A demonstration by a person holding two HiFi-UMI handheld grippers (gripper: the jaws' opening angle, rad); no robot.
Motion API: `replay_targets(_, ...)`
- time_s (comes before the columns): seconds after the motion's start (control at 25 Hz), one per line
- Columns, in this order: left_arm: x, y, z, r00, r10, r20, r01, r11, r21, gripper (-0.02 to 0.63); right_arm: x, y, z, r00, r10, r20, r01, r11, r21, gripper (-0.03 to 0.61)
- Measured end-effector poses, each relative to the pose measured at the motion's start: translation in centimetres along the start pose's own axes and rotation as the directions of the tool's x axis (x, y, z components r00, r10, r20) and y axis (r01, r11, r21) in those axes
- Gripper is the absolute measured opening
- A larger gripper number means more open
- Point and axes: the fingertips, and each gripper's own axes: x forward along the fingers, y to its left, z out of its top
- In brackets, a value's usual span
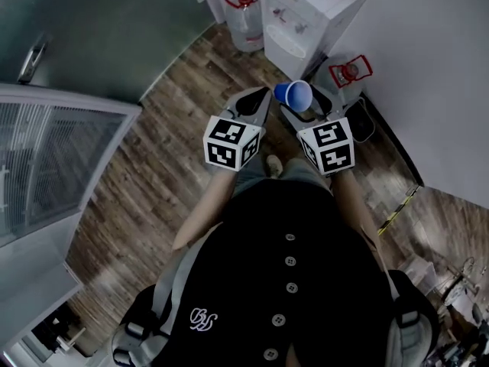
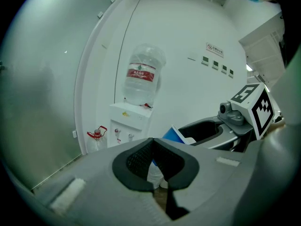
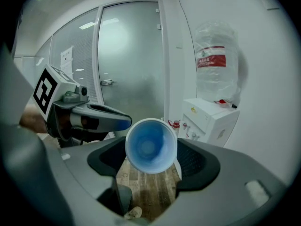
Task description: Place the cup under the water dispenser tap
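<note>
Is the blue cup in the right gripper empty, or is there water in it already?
Empty. The right gripper view looks straight into the cup: bare blue bottom, no liquid.

The person wears a black top (image 1: 306, 228) with pale buttons (image 1: 291, 261), a white embroidered mark (image 1: 203, 319) and grey shoulder straps (image 1: 170, 300). The left gripper (image 1: 257, 102) and right gripper (image 1: 299, 107) are grey, each with a white, black-marked cube (image 1: 231, 144)

Water dispenser (image 1: 313, 6) top beyond view
</note>
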Motion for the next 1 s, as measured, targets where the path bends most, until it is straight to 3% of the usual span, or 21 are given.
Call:
replay_targets(0.44, 4.8, 4.4, 0.6, 0.989, -0.134, -0.067, 0.135, 0.991, 0.01, 0.002, 4.7, -2.2, -0.4, 0.994, -0.087, -0.065, 0.092, 0.992, 0.091, 0.337)
replay_targets(0.68, 7.7, 8.0, 2.4, 0.965, -0.234, -0.117, 0.239, 0.97, 0.034, 0.002, 8.2, -3.8, 1.8, 0.982, -0.175, -0.076, 0.185, 0.971, 0.149, 0.337)
replay_targets(1.0, 11.0, 10.1, 4.8, 0.918, -0.351, -0.186, 0.369, 0.927, 0.07, 0.002, 10.6, -6.6, 3.8, 0.95, -0.293, -0.111, 0.312, 0.92, 0.238, 0.337)
